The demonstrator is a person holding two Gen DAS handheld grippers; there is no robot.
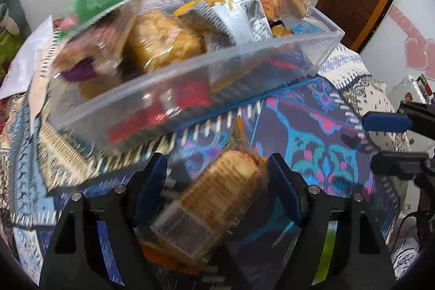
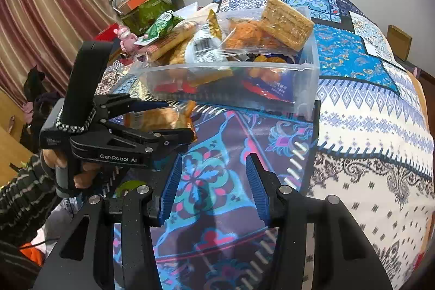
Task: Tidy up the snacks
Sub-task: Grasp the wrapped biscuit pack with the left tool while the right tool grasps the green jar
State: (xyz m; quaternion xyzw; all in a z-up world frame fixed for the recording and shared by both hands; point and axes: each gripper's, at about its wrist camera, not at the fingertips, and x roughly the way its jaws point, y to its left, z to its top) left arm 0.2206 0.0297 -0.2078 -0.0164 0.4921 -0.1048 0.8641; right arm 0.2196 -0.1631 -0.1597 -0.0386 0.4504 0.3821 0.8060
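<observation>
1. A clear rectangular plastic bin (image 2: 304, 78) sits on a bed covered by a patchwork quilt (image 2: 367, 127) in blue, white and purple prints.
2. The bin is heaped above its rim with wrapped snacks: a green packet (image 2: 160, 25) at its left end, a yellow-and-silver packet (image 1: 239, 7) near the middle, and a tan block of cakes in clear wrap (image 2: 286, 22) leaning at its right end.
3. Just in front of the bin's near wall, the left gripper (image 1: 217, 189) has a clear-wrapped pack of golden-brown biscuits (image 1: 217, 197) between its blue pads; from the right wrist view the pack (image 2: 157, 117) sits clamped in the jaws, raised off the quilt.
4. A hand (image 2: 68, 167) in a striped knitted sleeve grips that tool's handle, left of the bin.
5. The right gripper (image 2: 214, 192) hangs over the purple-and-teal quilt panel in front of the bin, well short of it, jaws set at a narrow gap and holding nothing.
</observation>
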